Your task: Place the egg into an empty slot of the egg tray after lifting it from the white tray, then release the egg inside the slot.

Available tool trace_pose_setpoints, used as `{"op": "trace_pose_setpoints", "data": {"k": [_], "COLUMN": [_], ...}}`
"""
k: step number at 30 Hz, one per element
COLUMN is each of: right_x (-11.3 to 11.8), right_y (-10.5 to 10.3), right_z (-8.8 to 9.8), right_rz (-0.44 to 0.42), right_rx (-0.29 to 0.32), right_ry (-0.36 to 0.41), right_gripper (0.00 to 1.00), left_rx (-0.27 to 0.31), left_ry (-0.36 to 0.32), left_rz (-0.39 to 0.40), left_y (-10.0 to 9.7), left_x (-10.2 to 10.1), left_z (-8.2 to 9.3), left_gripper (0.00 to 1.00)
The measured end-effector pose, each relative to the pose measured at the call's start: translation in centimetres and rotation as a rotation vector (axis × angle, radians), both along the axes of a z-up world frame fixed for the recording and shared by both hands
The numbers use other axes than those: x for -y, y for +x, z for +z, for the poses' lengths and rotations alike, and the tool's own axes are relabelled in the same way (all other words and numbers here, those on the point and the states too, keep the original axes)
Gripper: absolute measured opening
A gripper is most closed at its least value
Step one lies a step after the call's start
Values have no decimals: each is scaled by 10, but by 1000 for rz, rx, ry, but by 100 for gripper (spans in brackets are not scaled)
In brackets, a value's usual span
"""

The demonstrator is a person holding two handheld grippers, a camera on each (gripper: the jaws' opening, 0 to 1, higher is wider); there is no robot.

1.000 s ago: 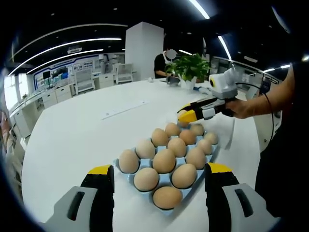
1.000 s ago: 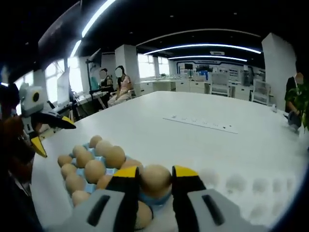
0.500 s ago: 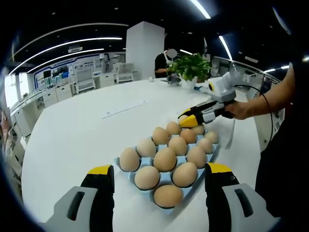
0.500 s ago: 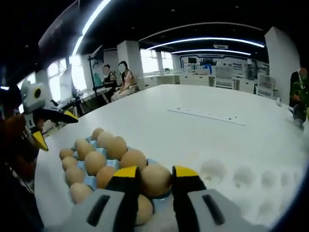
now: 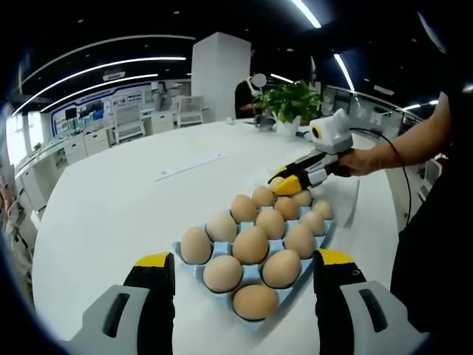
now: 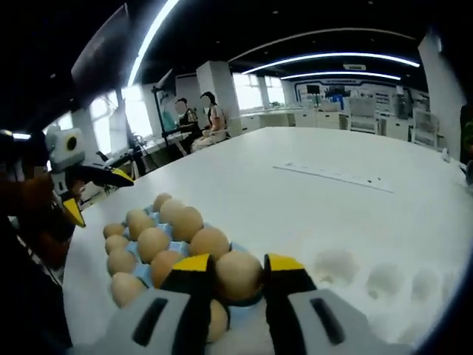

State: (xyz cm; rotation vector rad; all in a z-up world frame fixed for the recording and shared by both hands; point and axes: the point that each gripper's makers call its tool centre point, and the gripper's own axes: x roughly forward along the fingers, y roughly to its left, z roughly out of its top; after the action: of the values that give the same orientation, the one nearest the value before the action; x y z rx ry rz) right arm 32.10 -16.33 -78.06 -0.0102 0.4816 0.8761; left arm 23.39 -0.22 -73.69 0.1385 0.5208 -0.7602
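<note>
In the left gripper view, your left tool (image 5: 244, 285) is hovering low over the round white desk (image 5: 111, 207) with its yellow-tipped jaws spread wide and gripping nothing, one jaw on each side of the near end of the pale blue moulded egg tray (image 5: 253, 275). Brown eggs are sitting in the tray's rows, the nearest one (image 5: 255, 302) lying between your jaws without touching either. Farther right, at the tray's far end, your right tool (image 5: 288, 180) is reaching in from your right hand (image 5: 360, 160), its yellow tips pinching close together just above the last row. A green potted plant (image 5: 294, 101) is standing on the desk beyond it, and a long white power strip (image 5: 191, 167) is lying well apart to the left of the tray. In the right gripper view, your left tool (image 6: 92, 192) is showing at the left edge, jaws splayed, beside the tray's far end (image 6: 140, 229). Moving right, your right tool (image 6: 238, 272) is holding a smooth brown egg (image 6: 238, 275) between its yellow-tipped jaws, clamped on both sides, directly over the near corner slot of the tray; you cannot tell whether the egg is touching the slot. To the right of the tool, the white moulded tray (image 6: 369, 285) with shallow round dimples is lying on the desk, just beside the blue one.
</note>
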Motion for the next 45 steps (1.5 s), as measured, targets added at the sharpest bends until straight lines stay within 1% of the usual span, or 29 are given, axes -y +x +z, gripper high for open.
{"op": "trace_pose_setpoints", "data": {"k": [3,5,9,11,12,13,15,16,17,18,20,21,22,23,24,25,27,29,31,33,36,38,41,42,45], "right_x": [0,-2,0,4,5,6,9,9,9,10,12,13,17,19,22,23,26,28,31,34,35,37,37,37,36], "right_y": [-3,-6,-10,-14,-17,-19,-22,-23,-29,-34,-43,-46,-52,-55,-59,-62,-71,-82,-90,-98,-107,-112,-117,-120,-125], "right_z": [2,5,8,12,18,21,37,46,57,60,58,59,61,63,66,69,75,80,84,87,90,90,89,90,91], "right_rz": [10,16,6,-7,-8,-8,-15,-21,-16,-16,-16,-17,-34,-49,-75,-88,-100,-106,-114,-126,-135,-147,-160,-163,-153], "right_rx": [18,22,41,36,62,75,182,240,299,305,279,279,285,278,267,263,273,285,300,306,312,317,307,314,322], "right_ry": [26,68,66,76,92,100,100,116,136,144,136,127,132,144,172,192,217,235,230,236,238,239,244,249,245], "right_gripper": [29,35,43,47,49,54,75,86,93,93,96,98,100,100,100,100,100,100,100,100,100,100,100,100,100], "left_rx": [-2,-4,-3,0,1,3,8,9,12,19,25,40,73,93,123,123,120,128,138,135,160,163,165,172,171], "left_ry": [1,2,2,1,1,1,-7,-14,-20,-35,-53,-64,-105,-136,-157,-155,-168,-167,-164,-181,-177,-177,-170,-169,-172], "left_rz": [-1,-1,0,1,2,2,6,8,11,14,23,38,67,80,88,78,83,79,82,92,96,96,101,102,107], "left_y": [-1,-2,-4,-5,-6,-7,-10,-11,-12,-13,-15,-15,-13,-14,-15,-20,-28,-37,-42,-49,-57,-61,-66,-67,-71], "left_x": [0,0,0,0,0,1,2,3,4,5,7,8,9,11,13,14,18,23,24,26,27,27,26,26,26], "left_z": [-1,-2,-1,0,1,1,3,4,5,8,10,13,20,25,32,33,36,37,38,40,45,47,49,50,52], "left_gripper": [76,76,76,76,76,76,76,77,77,77,78,82,88,95,98,100,99,99,99,99,99,99,99,99,99]}}
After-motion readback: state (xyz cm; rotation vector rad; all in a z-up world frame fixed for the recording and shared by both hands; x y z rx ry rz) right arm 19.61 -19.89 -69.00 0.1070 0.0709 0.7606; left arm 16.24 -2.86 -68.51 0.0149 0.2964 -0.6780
